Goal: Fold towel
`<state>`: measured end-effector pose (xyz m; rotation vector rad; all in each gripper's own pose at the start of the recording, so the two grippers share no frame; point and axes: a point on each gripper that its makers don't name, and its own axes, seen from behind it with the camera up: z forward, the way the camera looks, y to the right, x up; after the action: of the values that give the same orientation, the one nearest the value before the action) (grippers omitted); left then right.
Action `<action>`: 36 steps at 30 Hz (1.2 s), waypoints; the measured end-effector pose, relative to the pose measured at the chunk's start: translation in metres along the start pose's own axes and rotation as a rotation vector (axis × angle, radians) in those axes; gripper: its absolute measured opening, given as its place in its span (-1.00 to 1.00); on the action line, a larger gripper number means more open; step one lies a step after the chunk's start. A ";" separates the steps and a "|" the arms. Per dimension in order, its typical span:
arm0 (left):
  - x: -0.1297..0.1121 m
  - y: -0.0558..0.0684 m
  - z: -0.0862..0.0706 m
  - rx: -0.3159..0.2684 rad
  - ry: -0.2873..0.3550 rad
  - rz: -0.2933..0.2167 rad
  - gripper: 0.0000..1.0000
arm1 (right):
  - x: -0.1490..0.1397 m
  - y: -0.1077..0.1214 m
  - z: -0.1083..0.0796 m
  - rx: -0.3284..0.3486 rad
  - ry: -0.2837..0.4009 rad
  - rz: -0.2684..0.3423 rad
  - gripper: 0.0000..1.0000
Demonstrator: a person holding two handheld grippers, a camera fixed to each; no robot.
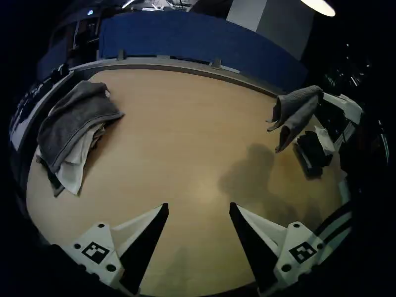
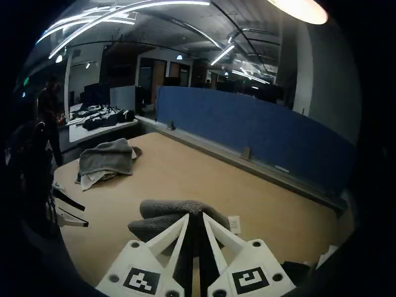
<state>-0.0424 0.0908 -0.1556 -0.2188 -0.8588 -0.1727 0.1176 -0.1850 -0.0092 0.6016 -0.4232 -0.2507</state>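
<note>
A grey towel [image 2: 163, 218] is bunched and pinched between the fingers of my right gripper [image 2: 195, 216], which is shut on it above the wooden table [image 2: 198, 173]. In the left gripper view the same towel [image 1: 297, 111] hangs in folds from the right gripper [image 1: 324, 95] at the table's right side, casting a shadow on the wood. My left gripper [image 1: 198, 208] stands open over the bare table [image 1: 198, 128], nothing between its fingers. It also appears low at the left edge of the right gripper view [image 2: 67, 208].
A pile of towels [image 1: 74, 128], grey on top of white, lies at the table's left end [image 2: 106, 161]. A blue partition [image 1: 198, 42] runs along the far edge. A black object [image 1: 312, 151] sits at the right. A person [image 2: 49, 114] stands far off.
</note>
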 end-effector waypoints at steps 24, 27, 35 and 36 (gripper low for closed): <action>0.003 0.014 0.012 0.007 -0.021 0.029 0.82 | -0.015 0.154 -0.034 -0.182 -0.053 -0.015 -0.92; 0.004 0.016 0.013 0.007 -0.023 0.031 0.82 | -0.017 0.167 -0.035 -0.198 -0.060 -0.016 -0.93; 0.007 0.019 0.015 0.010 -0.025 0.039 0.83 | -0.021 0.195 -0.032 -0.234 -0.068 -0.013 -0.92; 0.008 0.019 0.015 0.011 -0.025 0.040 0.83 | -0.021 0.198 -0.032 -0.238 -0.068 -0.012 -0.92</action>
<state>-0.0443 0.1124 -0.1423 -0.2285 -0.8795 -0.1282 0.1343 -0.0035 0.0781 0.3632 -0.4483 -0.3286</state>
